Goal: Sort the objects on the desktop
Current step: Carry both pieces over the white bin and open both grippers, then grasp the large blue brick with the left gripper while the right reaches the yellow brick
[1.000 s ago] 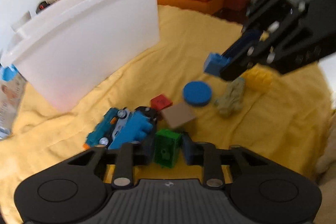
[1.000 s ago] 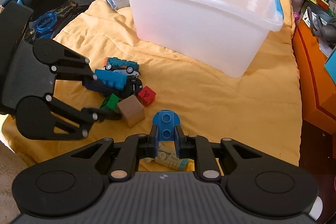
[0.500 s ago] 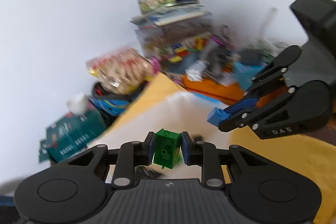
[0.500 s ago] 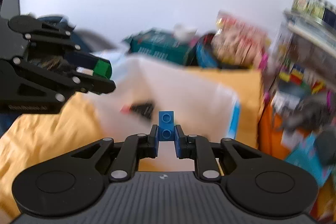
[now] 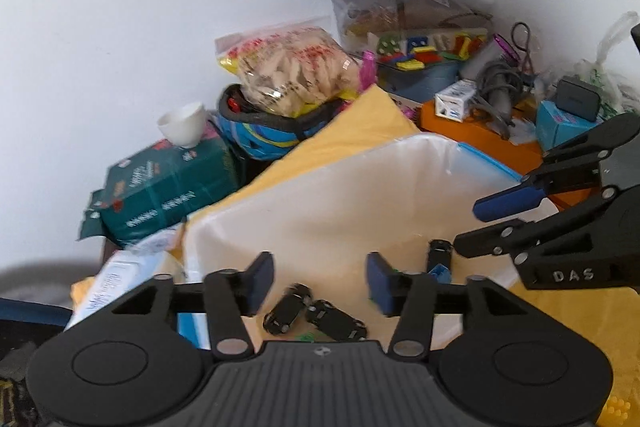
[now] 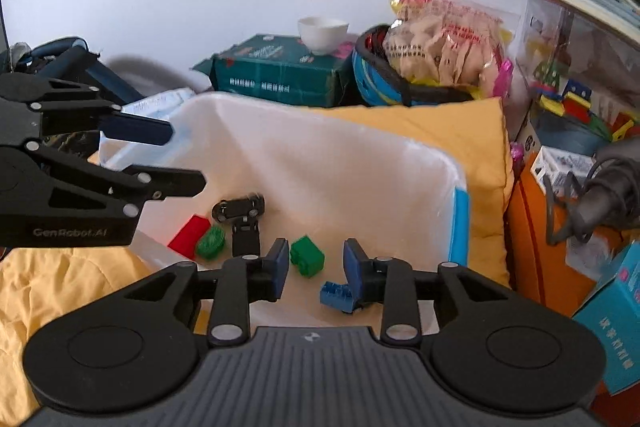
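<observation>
Now, what I see:
Left gripper (image 5: 320, 285): jaws opening, nothing between.
Right gripper (image 6: 316, 267): jaws opening, empty.
White bin (image 6: 420, 163): under both my grippers; holds green block (image 6: 307, 256), blue brick (image 6: 336, 294), red block (image 6: 189, 231), two black toy cars (image 6: 239, 207).
Yellow blanket (image 6: 60, 291): under the bin.

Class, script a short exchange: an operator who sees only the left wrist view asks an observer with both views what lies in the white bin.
Operator: I see black toy cars in the white bin. Is there a green brick in there?
Observer: Yes, it lies on the bin floor, apart from the cars.
Operator: Is there anything red?
Observer: A red block lies by the bin's wall, beside a green ridged piece.
</observation>
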Demonstrator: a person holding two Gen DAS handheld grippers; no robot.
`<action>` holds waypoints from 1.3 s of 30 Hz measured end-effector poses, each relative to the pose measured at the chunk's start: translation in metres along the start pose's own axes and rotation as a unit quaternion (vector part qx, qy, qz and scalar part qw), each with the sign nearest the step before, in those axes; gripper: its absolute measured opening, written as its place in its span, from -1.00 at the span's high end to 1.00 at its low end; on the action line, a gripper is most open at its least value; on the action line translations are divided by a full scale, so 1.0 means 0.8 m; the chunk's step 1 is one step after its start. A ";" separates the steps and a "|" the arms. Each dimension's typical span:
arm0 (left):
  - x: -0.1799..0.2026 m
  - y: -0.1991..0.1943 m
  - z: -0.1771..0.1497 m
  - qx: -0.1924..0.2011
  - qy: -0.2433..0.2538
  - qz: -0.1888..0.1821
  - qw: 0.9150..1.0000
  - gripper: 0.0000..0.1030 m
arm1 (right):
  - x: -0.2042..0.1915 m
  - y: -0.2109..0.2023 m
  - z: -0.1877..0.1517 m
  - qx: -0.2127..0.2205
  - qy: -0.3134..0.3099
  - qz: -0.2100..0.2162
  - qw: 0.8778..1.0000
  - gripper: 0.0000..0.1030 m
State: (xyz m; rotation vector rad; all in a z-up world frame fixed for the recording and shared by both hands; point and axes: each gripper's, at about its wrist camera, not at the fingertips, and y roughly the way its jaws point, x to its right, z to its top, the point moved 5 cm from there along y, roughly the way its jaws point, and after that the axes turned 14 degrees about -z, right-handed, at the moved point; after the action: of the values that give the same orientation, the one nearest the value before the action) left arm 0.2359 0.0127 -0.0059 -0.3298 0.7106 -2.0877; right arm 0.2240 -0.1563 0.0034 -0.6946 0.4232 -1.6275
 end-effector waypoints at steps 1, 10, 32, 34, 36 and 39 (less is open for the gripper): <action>0.000 -0.008 0.002 0.007 0.000 0.005 1.000 -0.28 | 0.000 -0.006 0.004 0.006 0.000 0.000 1.000 0.32; 0.035 -0.081 -0.005 0.034 0.024 0.016 0.999 -0.49 | -0.007 -0.070 0.006 0.052 -0.023 -0.019 0.998 -0.29; 0.159 -0.048 -0.209 -0.116 0.087 -0.078 0.986 -0.29 | -0.048 -0.109 -0.223 -0.146 -0.063 -0.024 0.987 0.24; 0.161 -0.035 -0.210 -0.124 0.100 -0.064 0.985 -0.17 | -0.043 -0.106 -0.227 -0.153 -0.045 -0.035 0.987 0.24; 0.158 -0.023 -0.212 -0.134 0.103 -0.055 0.984 0.03 | -0.037 -0.107 -0.233 -0.155 -0.042 -0.044 0.986 0.24; 0.147 -0.010 -0.215 -0.157 0.088 -0.060 0.982 0.47 | -0.030 -0.110 -0.239 -0.156 -0.035 -0.052 0.986 0.23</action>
State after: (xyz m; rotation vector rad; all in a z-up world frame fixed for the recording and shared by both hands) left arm 0.0808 -0.0168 -0.1425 -0.3728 1.1562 -2.1344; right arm 0.0345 -0.1381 -0.0901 -1.0192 0.6067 -1.6453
